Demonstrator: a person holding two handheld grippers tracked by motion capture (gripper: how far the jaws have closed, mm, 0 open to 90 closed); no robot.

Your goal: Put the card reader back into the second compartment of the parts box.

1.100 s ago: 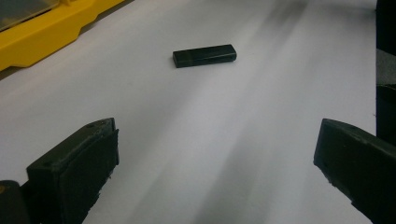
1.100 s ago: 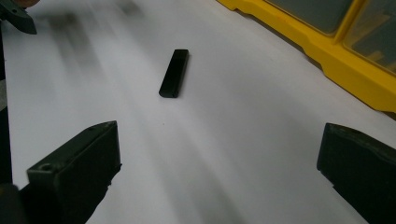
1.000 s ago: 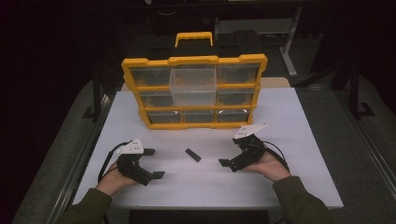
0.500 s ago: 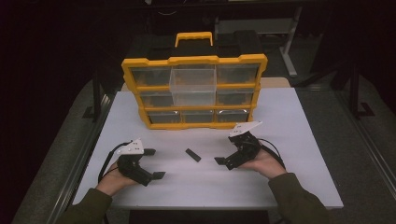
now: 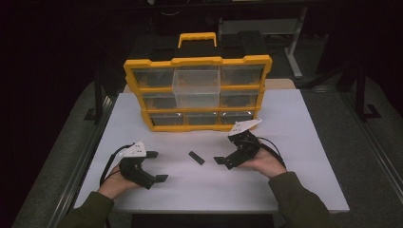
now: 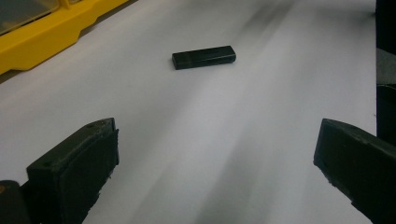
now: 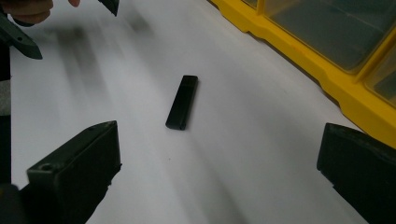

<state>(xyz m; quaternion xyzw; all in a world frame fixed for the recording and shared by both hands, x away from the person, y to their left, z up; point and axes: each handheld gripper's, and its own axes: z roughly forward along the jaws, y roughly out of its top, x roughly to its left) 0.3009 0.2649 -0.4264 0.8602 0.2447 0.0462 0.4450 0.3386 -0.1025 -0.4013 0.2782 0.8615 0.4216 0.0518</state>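
A small black stick [image 5: 196, 157] lies flat on the white table top [image 5: 294, 142], between my two grippers. My left gripper [image 5: 157, 166] rests at the front left, open, its jaws pointing right toward the stick with nothing between them. My right gripper [image 5: 227, 150] is just right of the stick, open and empty, angled left toward it. In the left gripper view the stick [image 6: 204, 57] lies well ahead of the wide-apart jaws. In the right gripper view the stick [image 7: 182, 102] lies closer, lengthwise ahead of the jaws.
A yellow drawer organizer [image 5: 197, 92] with a handle stands at the back of the table, its clear top-middle drawer [image 5: 196, 85] pulled out. Its yellow base [image 7: 327, 70] runs along the right of the right gripper view. Dark floor surrounds the table.
My right gripper has drifted a little to the left, closer to the black stick. The left gripper and the stick have stayed in place.
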